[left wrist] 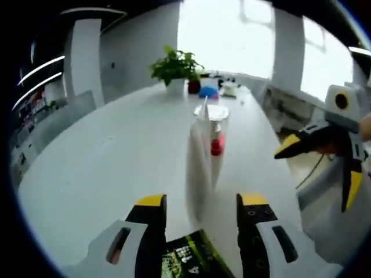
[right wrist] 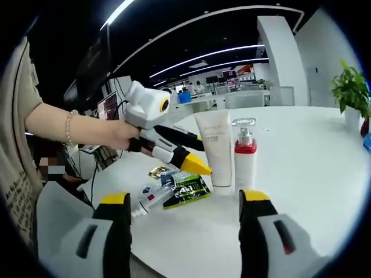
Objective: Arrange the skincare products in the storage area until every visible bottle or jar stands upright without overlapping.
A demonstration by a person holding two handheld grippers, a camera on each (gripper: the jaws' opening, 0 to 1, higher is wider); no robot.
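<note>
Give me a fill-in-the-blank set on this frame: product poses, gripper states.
1. The tall white squeeze tube stands ____ on the white round table.
2. The clear pump bottle with the red collar stands to the tube's ____ in the right gripper view.
3. The small green sachet lies ____ on the table.
4. The left gripper holds ____.

Missing: upright; right; flat; nothing

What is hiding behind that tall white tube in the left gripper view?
Behind the white tube stands a pump bottle with a red collar and clear cap; the tube covers most of its body. The right gripper view shows them side by side: tube, bottle.
</note>
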